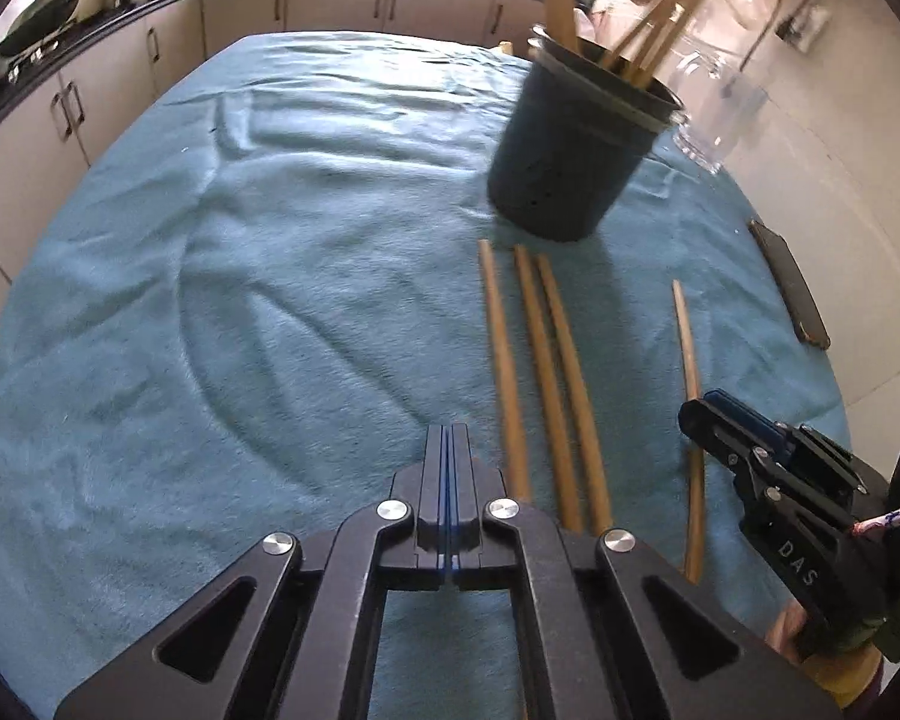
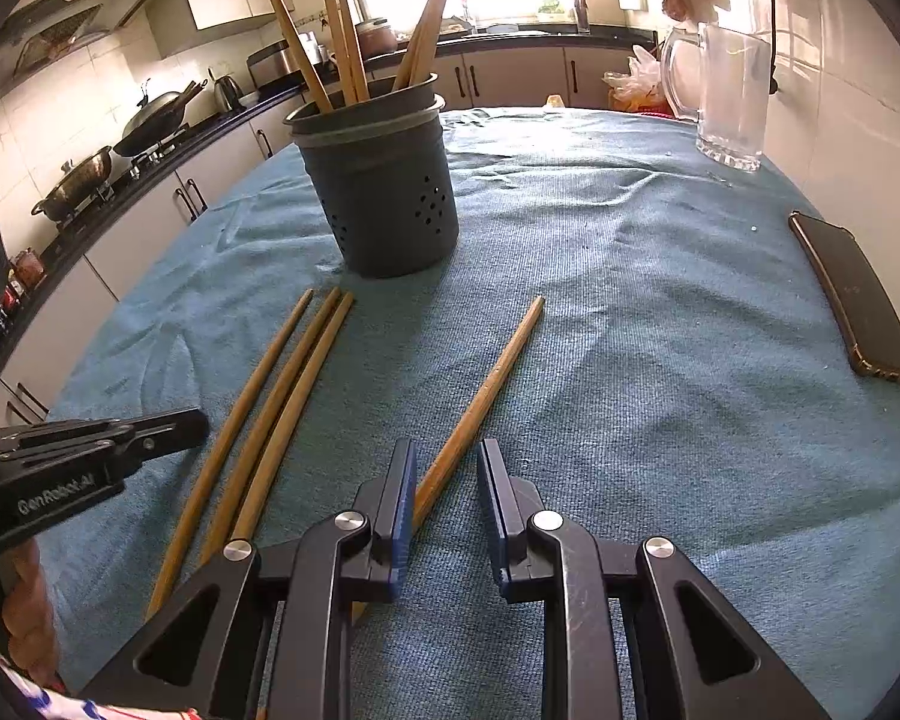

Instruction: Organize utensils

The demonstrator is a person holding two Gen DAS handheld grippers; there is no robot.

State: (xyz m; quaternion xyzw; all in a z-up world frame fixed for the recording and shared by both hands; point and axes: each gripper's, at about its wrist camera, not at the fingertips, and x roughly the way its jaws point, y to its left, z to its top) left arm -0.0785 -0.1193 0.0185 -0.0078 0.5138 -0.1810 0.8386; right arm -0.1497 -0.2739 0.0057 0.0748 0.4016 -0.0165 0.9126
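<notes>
- Left wrist view: the black left gripper (image 1: pixel 448 438) is sitting nearest the lens with its jaws pressed fully together and nothing between them, above the blue terry tablecloth (image 1: pixel 240 300).
- Three long brown wooden chopsticks (image 1: pixel 543 372) are lying just to the right of its tips, their long axes pointing away toward the dark grey perforated utensil holder (image 1: pixel 570 150), which is already holding several chopsticks.
- Right wrist view: the black right gripper (image 2: pixel 447 468) is standing partly open and holding nothing.
- A single brown wooden chopstick (image 2: pixel 480 396) is lying by its left finger (image 2: pixel 403 480), seeming to touch the inner pad; its axis is running diagonally up to the right.
- I judge the right gripper is the nearer one to this single chopstick, and the left gripper to the three.
</notes>
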